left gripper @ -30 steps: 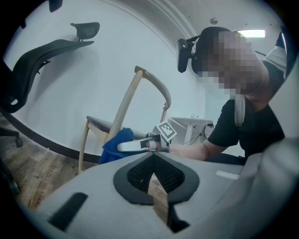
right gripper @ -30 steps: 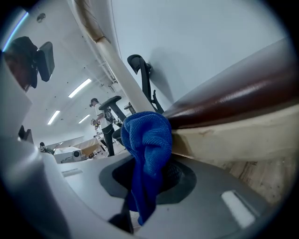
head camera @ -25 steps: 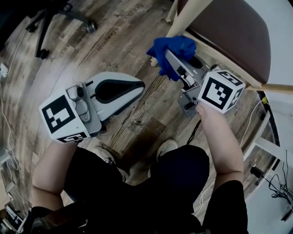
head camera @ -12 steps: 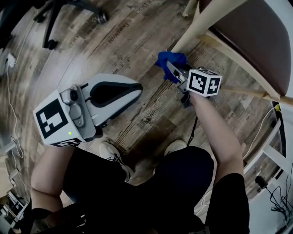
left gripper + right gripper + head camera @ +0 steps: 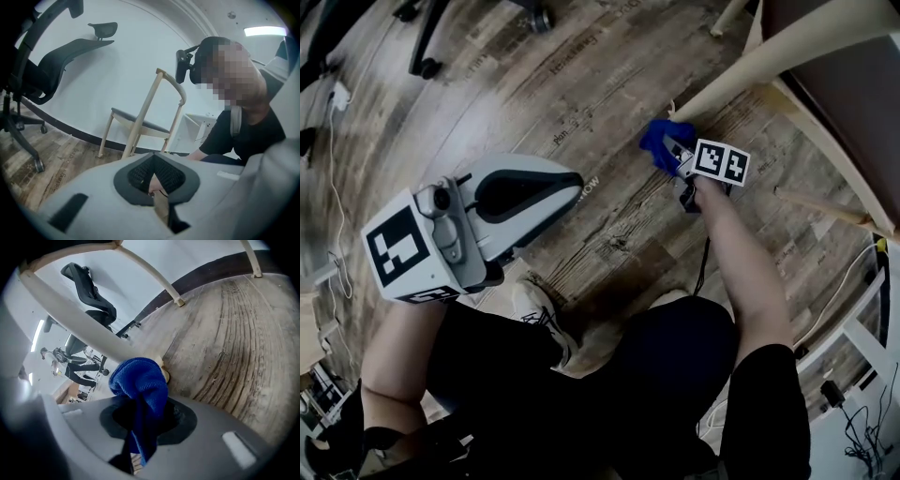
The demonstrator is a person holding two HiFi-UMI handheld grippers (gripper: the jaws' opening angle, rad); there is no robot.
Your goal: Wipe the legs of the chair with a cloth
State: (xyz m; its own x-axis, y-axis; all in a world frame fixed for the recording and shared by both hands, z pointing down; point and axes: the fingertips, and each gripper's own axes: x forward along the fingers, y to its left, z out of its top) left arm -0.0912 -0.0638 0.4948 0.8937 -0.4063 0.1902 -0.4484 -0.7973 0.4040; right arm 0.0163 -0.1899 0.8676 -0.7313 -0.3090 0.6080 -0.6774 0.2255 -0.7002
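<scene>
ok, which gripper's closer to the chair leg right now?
Right. The right gripper holds the blue cloth at the chair leg foot; the left gripper hangs well aside over the floor.

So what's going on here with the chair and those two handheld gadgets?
A person holds a two-jaw gripper in each hand and is cleaning a chair. The right gripper is shut on a blue cloth and holds it at the bottom end of a pale wooden chair leg, just above the wooden floor. The left gripper is off to the side, jaws together with nothing in them, away from the chair.
</scene>
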